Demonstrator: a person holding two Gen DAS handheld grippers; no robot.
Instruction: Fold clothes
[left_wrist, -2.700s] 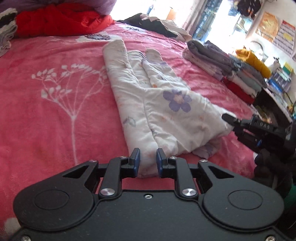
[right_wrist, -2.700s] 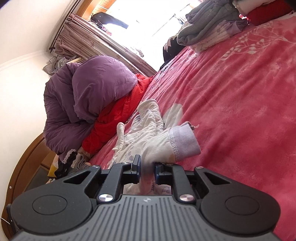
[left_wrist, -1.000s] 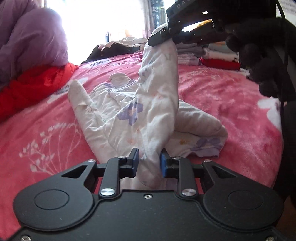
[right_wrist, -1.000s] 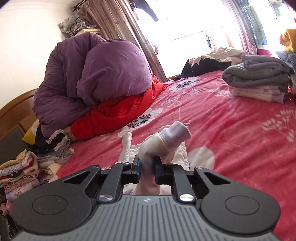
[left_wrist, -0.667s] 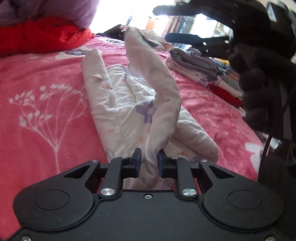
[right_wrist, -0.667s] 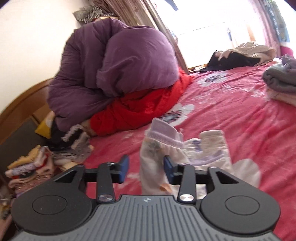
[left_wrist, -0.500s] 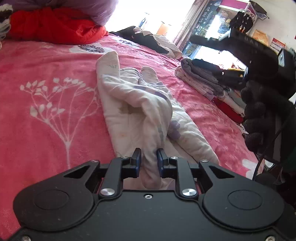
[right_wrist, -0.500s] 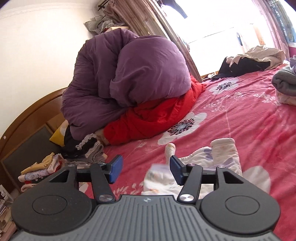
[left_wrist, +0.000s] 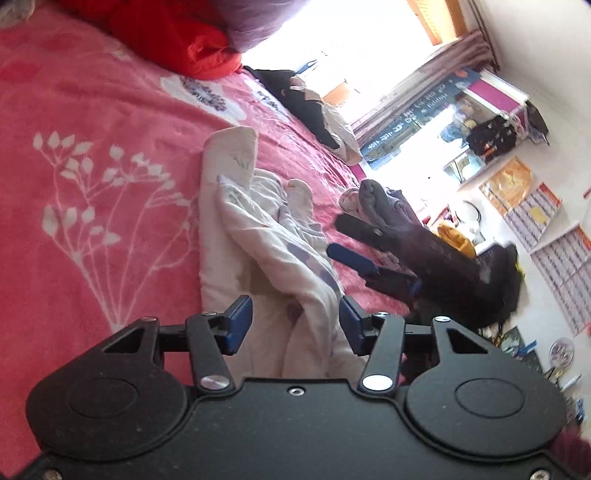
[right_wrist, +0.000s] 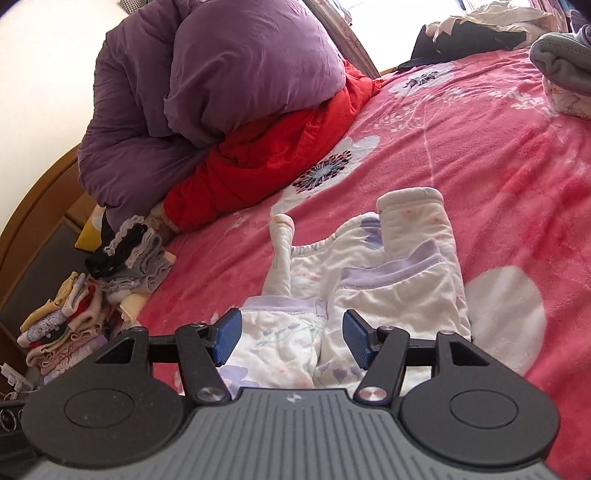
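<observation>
A white garment with purple flowers (left_wrist: 266, 236) lies folded over itself on the pink bedspread (left_wrist: 92, 192). My left gripper (left_wrist: 293, 325) is open, its blue pads either side of the garment's near end. My right gripper (right_wrist: 291, 336) is open just above the garment (right_wrist: 388, 284), whose purple-trimmed hems lie on top. In the left wrist view the right gripper (left_wrist: 354, 240) hovers open at the garment's right side, held by a black-gloved hand.
A purple duvet (right_wrist: 221, 74) on a red quilt (right_wrist: 280, 147) sits at the bed's head. Small folded clothes (right_wrist: 74, 314) are stacked by the wooden headboard. Folded grey clothes (left_wrist: 384, 206) lie at the right edge, dark clothing (left_wrist: 303, 99) near the window.
Both grippers carried one end of the garment up and over onto the rest. The right gripper let go first, then the left opened. The garment now lies folded on the bed.
</observation>
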